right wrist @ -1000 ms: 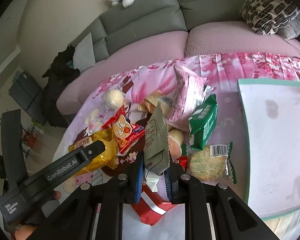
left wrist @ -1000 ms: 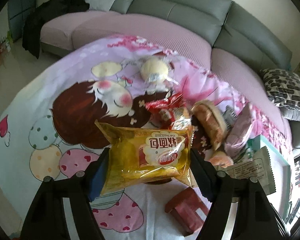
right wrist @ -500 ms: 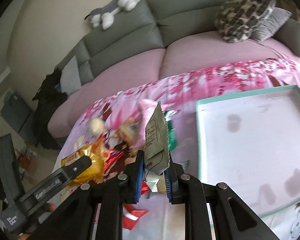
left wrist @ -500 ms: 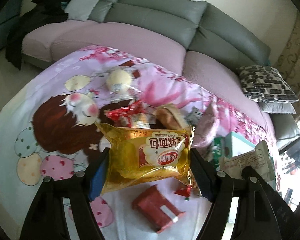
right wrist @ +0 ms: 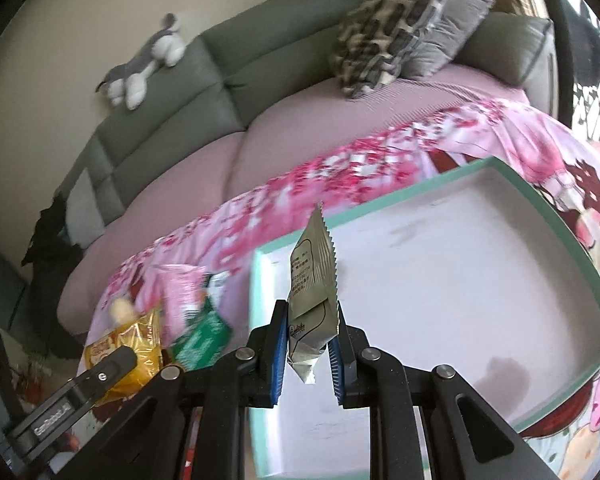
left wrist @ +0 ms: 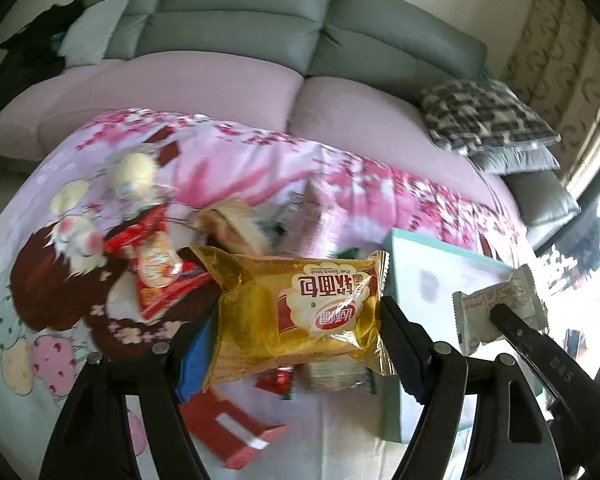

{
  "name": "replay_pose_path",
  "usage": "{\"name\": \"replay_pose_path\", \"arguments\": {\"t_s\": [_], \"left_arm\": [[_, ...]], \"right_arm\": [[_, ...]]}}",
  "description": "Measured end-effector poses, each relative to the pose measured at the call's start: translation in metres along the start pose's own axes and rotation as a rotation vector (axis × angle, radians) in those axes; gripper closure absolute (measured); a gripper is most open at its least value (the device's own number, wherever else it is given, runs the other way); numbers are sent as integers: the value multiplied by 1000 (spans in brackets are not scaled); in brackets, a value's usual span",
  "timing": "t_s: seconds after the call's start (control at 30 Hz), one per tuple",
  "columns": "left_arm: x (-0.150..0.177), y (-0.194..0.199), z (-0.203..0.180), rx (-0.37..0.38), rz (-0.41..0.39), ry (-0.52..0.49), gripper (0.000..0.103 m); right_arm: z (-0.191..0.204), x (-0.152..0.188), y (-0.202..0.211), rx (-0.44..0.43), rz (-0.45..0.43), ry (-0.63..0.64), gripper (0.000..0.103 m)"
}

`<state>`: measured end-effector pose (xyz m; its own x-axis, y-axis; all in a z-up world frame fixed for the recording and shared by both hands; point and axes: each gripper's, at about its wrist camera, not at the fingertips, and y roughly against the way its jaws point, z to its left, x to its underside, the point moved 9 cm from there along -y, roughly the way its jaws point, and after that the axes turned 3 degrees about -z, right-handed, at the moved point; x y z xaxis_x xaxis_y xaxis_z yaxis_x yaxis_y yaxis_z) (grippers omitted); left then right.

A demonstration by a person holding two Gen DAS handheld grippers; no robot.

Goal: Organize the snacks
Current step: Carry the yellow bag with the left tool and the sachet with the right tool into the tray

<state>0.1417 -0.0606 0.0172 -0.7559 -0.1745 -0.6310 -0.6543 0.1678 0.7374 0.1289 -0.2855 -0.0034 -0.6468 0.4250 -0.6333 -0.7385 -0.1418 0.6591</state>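
Behind everything, a grey sofa (left wrist: 236, 36) backs a pink cartoon cloth (left wrist: 80, 264). Lower centre of the left view, the left gripper (left wrist: 296, 332) clamps a yellow bread packet (left wrist: 300, 312). In the right view, the right gripper (right wrist: 308, 354) pinches a silver sachet (right wrist: 312, 280), seemingly above the teal-rimmed tray (right wrist: 572, 232)

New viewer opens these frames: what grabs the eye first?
The yellow bread packet clamped in the left gripper, filling the left wrist view. Then the silver sachet pinched upright in the right gripper, above the white-floored teal box on the pink cartoon cloth.
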Motion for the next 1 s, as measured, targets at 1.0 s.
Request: {"name": "replay_pose_path", "arguments": {"t_s": [1.0], "left_arm": [[-17, -92, -151, 154, 11, -222, 19]], "right_arm": [[-109, -22, -4, 247, -74, -105, 82]]}}
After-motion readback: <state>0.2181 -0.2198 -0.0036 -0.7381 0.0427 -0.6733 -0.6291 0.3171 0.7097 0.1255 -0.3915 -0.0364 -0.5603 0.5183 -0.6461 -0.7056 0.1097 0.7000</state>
